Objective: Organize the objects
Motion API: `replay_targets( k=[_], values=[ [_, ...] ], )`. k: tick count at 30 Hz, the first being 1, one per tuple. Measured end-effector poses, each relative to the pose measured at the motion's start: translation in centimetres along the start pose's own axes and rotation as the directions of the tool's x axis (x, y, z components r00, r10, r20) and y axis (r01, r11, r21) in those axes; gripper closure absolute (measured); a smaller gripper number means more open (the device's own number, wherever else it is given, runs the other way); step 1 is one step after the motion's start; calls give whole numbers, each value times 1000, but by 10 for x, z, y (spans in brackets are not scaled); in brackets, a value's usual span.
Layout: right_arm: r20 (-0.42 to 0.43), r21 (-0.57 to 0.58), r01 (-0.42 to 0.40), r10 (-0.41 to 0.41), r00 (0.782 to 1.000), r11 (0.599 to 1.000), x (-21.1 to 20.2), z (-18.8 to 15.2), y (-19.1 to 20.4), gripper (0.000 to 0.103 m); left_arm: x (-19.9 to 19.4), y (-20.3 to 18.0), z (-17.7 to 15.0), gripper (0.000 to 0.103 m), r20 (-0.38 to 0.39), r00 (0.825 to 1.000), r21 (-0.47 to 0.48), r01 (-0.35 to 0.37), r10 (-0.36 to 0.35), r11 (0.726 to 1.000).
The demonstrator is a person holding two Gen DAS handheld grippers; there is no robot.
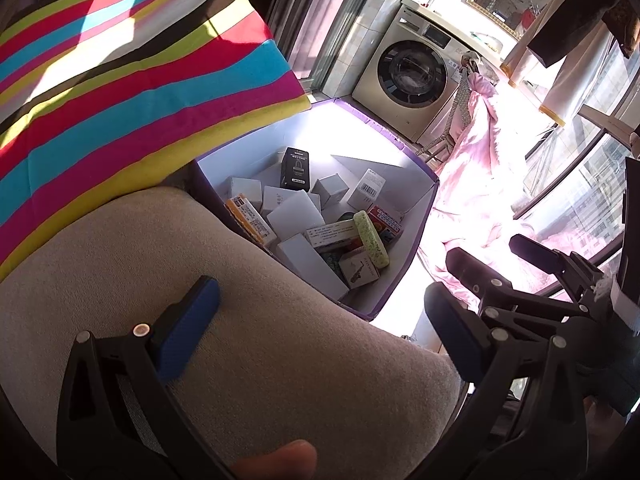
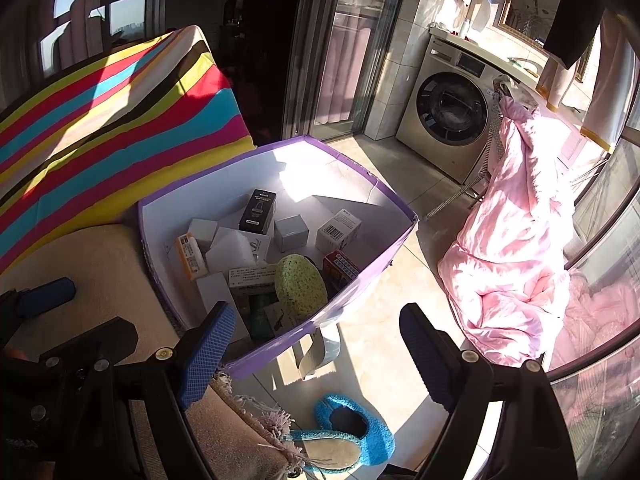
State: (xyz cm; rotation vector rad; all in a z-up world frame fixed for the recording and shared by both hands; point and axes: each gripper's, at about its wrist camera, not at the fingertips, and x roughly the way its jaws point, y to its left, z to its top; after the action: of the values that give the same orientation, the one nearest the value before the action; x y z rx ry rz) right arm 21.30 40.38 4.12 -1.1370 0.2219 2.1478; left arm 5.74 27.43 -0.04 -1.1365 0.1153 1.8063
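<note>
At frame centre, I am hovering both wide, empty grippers, left gripper (image 1: 320, 312) and right gripper (image 2: 316, 348), above the box (image 2: 360, 284); bumping its rim risks tipping it.

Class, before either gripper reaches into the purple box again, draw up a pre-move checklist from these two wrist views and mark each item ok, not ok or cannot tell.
1. Left gripper open and holding nothing: ok.
2. Right gripper open and holding nothing: ok.
3. Purple box has no lid on it, its inside open from above: ok.
4. Room left in the box: ok, bare white wall shows above the small cartons.
5. Green sponge lying on top where a gripper could reach it: ok.
6. Anything left outside the box to sort: cannot tell; only a blue slipper on the floor and a pink blanket show.
</note>
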Motion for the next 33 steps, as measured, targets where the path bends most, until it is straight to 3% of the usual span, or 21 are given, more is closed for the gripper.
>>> replay_targets(
  k=[14,33],
  values=[
    [0,34,24,-24,1000,999,2,3,-11,17,17,1,12,1,-67,996,-23,-53,51,998],
    [0,38,20,-20,1000,999,2,3,-12,17,16,2,13,1,-68,996,-23,-52,50,998]
  ],
)
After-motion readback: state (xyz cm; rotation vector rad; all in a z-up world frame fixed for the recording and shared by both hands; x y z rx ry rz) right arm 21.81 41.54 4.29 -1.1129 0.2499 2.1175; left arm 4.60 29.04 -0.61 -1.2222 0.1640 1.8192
